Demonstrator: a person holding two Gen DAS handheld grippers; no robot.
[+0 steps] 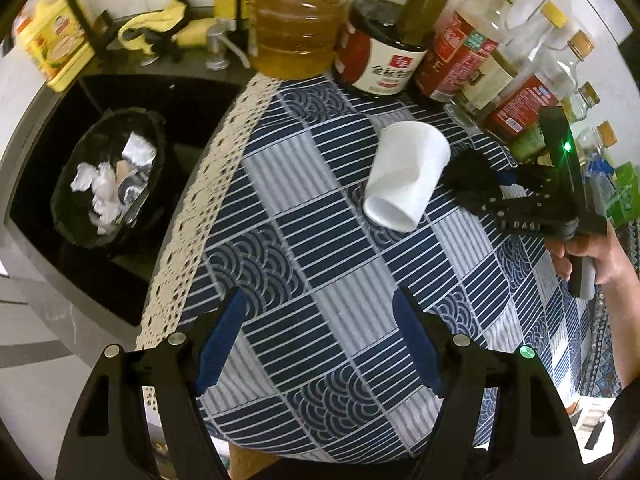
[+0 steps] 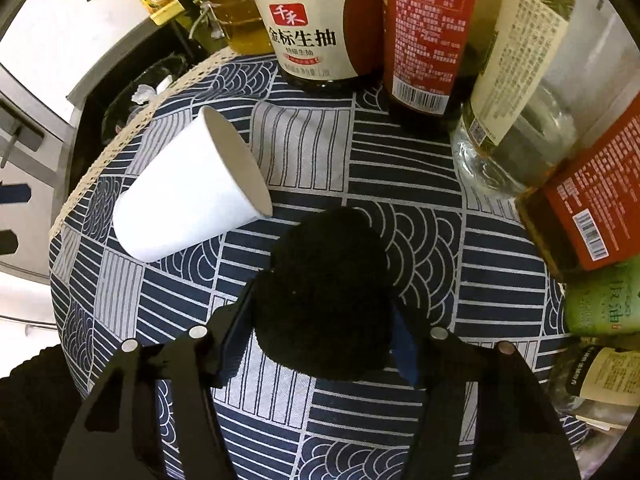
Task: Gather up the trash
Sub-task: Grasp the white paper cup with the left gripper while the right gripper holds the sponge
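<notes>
r gripper (image 2: 320, 320) fingers clenched on a black fuzzy lump (image 2: 324, 296) over the patterned table (image 2: 400, 160). l gripper (image 1: 316, 344) fingers released, nothing btwn. white paper cup (image 1: 406, 178) lies tipped just beside the lump. further left, bin (image 1: 108, 176) w/ crumpled paper.

Taking the white paper cup (image 1: 406, 176) lying on its side as the landmark, the blue-and-white patterned tablecloth (image 1: 320, 280) on the near side of it is bare, leaving open room between the cup and the cream lace edge (image 1: 192, 216). Behind and to the right of the cup, a crowded row of glass and plastic sauce and oil bottles (image 1: 384, 52) blocks the way. Just right of the cup, the black right gripper (image 1: 474, 178), clamped on a black fuzzy lump (image 2: 324, 292), fills that side.
</notes>
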